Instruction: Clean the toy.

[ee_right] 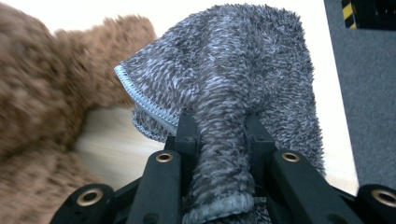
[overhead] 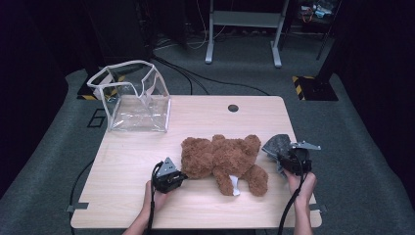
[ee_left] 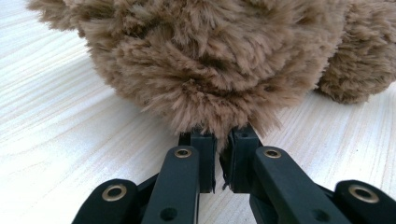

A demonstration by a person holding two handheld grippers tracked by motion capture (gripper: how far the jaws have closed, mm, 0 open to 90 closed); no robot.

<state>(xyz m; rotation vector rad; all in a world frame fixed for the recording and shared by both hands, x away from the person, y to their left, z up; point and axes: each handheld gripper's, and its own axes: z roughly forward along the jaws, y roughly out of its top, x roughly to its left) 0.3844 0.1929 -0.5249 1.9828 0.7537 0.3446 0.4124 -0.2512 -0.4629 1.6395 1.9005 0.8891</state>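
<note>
Left gripper (ee_left: 223,154) pinches the teddy bear's (ee_left: 219,60) soft fur, seemingly; right gripper (ee_right: 219,135) clamps the limp grey cloth (ee_right: 233,84) bunched ahead.

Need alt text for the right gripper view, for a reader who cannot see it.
The right gripper is shut on a fuzzy grey cloth with a pale stitched hem, bunched between its black jaws. A blurred brown teddy bear lies to the left on the light wooden table.
</note>
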